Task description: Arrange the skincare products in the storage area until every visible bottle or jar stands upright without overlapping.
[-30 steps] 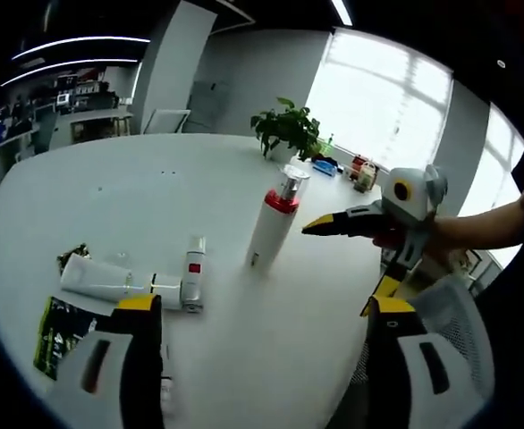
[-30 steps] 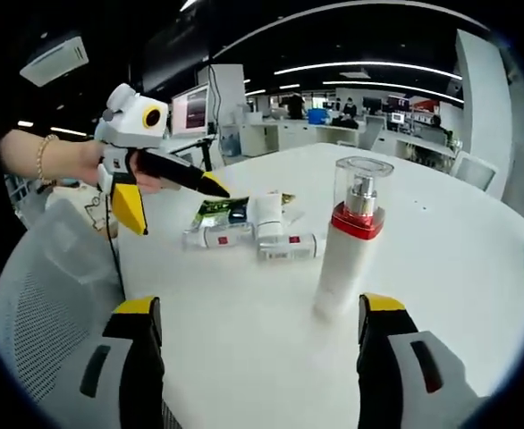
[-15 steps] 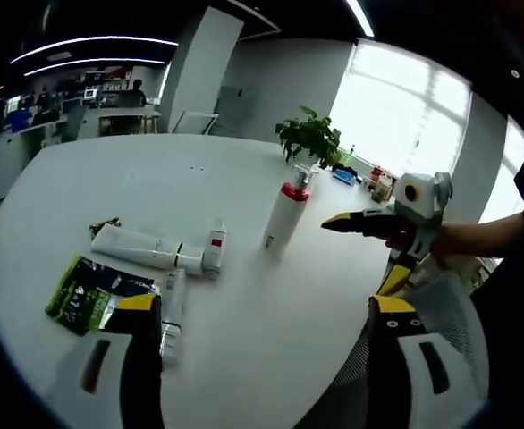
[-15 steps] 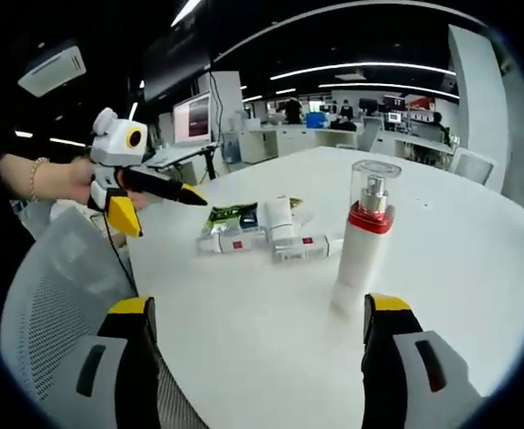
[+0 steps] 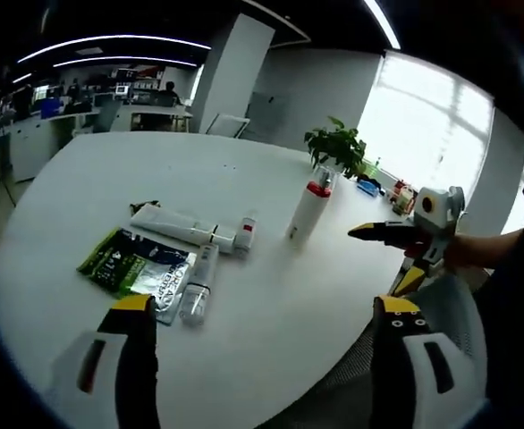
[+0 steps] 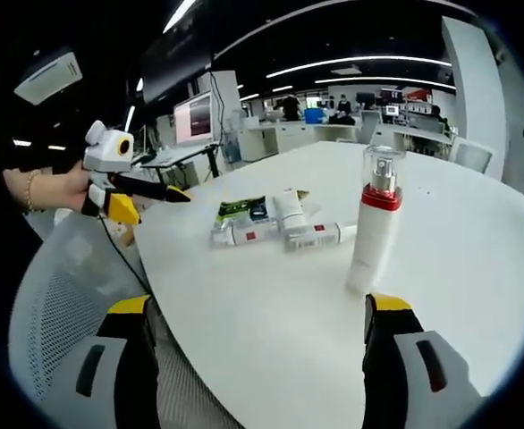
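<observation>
Both claws hang off the table's (image 5: 280, 322) edge with nothing in them. The left claw (image 5: 260, 308) has its jaws wide apart; the right claw (image 6: 255, 308) too. The pump bottle (image 6: 374, 223) stands upright just ahead of the right claw. Tubes (image 5: 174, 223) and a green sachet (image 5: 128, 264) lie flat, ahead of the left claw's left jaw.
</observation>
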A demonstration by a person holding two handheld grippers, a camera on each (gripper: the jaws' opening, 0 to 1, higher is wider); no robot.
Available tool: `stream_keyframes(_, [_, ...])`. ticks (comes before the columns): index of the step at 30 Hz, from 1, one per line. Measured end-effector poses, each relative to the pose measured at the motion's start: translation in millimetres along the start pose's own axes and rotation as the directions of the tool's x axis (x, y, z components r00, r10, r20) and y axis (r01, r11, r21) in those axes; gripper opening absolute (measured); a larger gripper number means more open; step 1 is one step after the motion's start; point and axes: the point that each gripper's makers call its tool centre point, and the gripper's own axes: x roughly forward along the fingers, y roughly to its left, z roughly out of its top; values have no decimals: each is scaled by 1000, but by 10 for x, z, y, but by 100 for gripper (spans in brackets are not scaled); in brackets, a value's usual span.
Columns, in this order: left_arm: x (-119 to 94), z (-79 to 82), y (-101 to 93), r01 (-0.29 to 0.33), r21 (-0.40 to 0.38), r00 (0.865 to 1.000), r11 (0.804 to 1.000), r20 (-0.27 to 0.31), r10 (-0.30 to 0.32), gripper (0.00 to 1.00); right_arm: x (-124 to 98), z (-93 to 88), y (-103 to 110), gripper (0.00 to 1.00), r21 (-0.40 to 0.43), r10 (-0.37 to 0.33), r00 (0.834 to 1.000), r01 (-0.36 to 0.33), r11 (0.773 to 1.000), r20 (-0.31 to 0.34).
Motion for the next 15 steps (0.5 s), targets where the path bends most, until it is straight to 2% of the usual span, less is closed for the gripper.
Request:
stream_keyframes(11, [-241,-148,168,-78,2,997,997,-21,79,94,-18,-9,63,95,18,-8,1000,8,1000,7])
stream_keyframes(13, [-253,-101,191,-82,-21,997,996,-1,82,95,-24,1,56,95,22,-15,1000,14,1000,12])
stream_keyframes(15, [-250,-71,177,-85,-8,996,996,1,85,95,-26,-9,57,95,26,-16,1000,16,1000,12])
